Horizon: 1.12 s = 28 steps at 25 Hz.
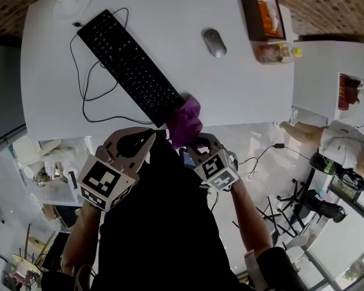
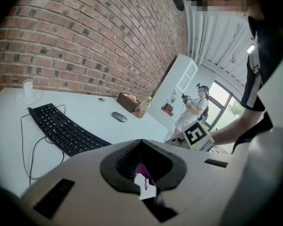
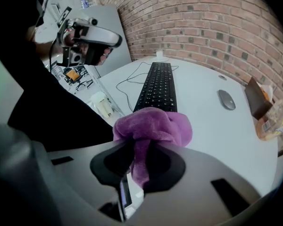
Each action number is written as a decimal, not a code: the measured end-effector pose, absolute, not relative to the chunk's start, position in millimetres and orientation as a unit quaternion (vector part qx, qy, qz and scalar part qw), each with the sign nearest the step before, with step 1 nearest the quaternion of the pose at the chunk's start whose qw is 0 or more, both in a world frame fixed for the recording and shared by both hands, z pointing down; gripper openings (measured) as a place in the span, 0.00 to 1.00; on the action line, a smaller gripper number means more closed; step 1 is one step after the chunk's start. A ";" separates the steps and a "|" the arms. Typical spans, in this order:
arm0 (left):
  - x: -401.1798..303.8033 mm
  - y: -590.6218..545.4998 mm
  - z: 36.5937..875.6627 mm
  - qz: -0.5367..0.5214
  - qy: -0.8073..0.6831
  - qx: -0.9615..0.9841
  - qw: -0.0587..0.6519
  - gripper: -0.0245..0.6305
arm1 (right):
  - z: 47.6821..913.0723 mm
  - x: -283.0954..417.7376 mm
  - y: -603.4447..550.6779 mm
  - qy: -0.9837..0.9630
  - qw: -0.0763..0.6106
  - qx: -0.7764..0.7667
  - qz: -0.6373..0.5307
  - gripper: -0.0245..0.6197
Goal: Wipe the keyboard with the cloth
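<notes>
Head view: right tongs (image 1: 198,140) pinch cloth (image 1: 185,117) at near end of keyboard (image 1: 127,62), angled down — left tongs (image 1: 135,140) closed, alongside.

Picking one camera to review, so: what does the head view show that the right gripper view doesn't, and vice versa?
Only the head view: the marker cube on the right tool, and another person nearby. Only the right gripper view: that tool's jaws clamped on the purple cloth. Both: the cloth, keyboard, mouse and white table.
</notes>
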<state>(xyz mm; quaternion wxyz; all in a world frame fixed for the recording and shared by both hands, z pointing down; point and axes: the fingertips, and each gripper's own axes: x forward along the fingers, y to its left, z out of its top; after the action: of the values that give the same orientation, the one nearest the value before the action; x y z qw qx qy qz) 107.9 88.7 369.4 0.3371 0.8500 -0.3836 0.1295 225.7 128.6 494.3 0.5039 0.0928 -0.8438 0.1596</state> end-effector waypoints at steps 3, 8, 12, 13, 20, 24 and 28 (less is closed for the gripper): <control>108.2 86.5 369.1 0.129 -0.381 0.852 0.336 0.06 | 476.3 220.1 135.1 -0.849 0.505 0.068 0.139 0.15; 103.7 89.3 368.0 0.130 -0.381 0.852 0.336 0.06 | 469.1 202.4 145.8 -0.862 0.487 0.040 0.134 0.15; 90.7 89.5 366.0 0.128 -0.391 0.847 0.337 0.06 | 478.1 184.7 140.7 -0.861 0.495 0.025 0.119 0.15; 86.2 90.0 366.3 0.128 -0.394 0.845 0.338 0.06 | 480.6 179.9 138.9 -0.860 0.496 0.022 0.115 0.15; 54.0 97.2 370.7 0.122 -0.414 0.831 0.351 0.06 | 497.7 149.0 128.3 -0.853 0.511 0.009 0.107 0.15; 37.1 100.3 371.7 0.115 -0.425 0.824 0.356 0.06 | 502.4 133.6 125.1 -0.848 0.521 0.003 0.099 0.15; 20.5 102.1 374.1 0.105 -0.435 0.817 0.362 0.06 | 507.0 120.7 119.0 -0.844 0.528 0.000 0.096 0.15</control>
<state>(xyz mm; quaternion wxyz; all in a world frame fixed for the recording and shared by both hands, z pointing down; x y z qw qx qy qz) 20.5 102.1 374.1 0.3621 0.8175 -0.4354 0.1052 120.7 119.0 507.0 0.5284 -0.0001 -0.8436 0.0957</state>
